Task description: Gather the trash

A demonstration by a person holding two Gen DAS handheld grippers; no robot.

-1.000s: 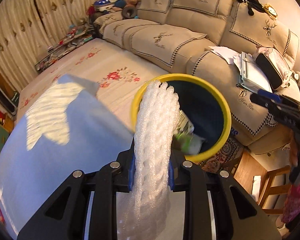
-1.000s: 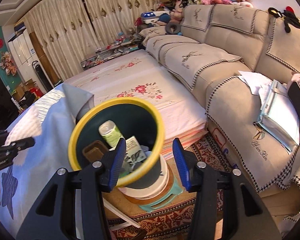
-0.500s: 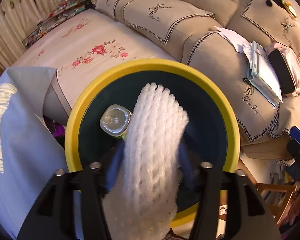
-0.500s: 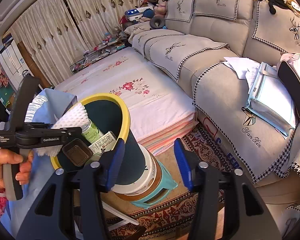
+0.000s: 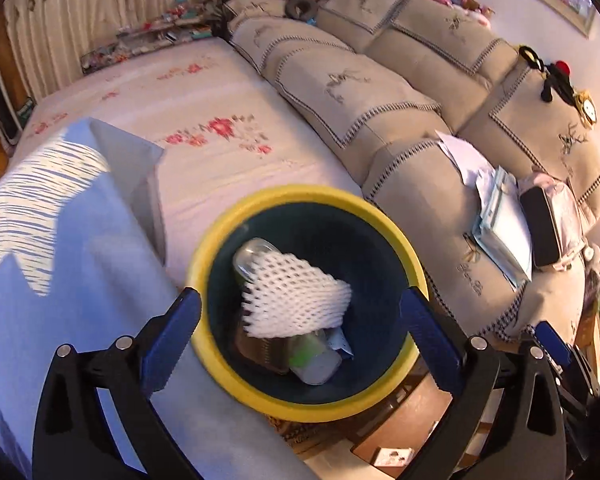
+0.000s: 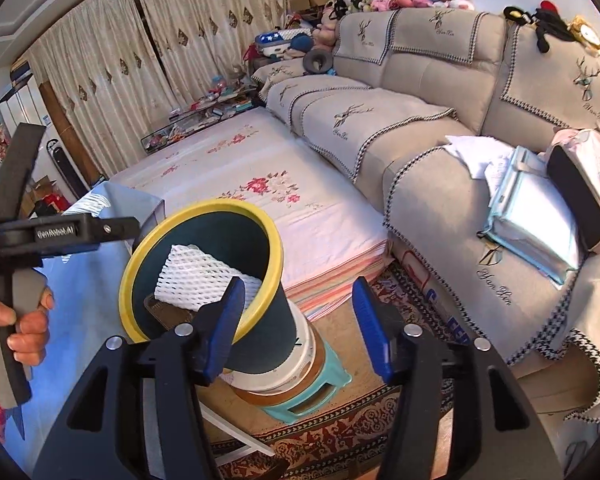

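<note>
White foam net [image 5: 294, 294] lies inside the yellow-rimmed bin [image 5: 220, 216]. The left gripper [image 5: 300, 336] and right gripper [image 6: 300, 320], jaws opening and empty, could tip the bin off its stool [image 6: 324, 390].

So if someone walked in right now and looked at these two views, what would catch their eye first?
Probably the yellow-rimmed bin, dead centre under the left tongs, whose jaws are opening with nothing between them. Inside it, a white foam net lies on top of a bottle and other trash. Behind, the long beige sofa fills the right side, with papers and a pink bag piled on its seat.
</note>
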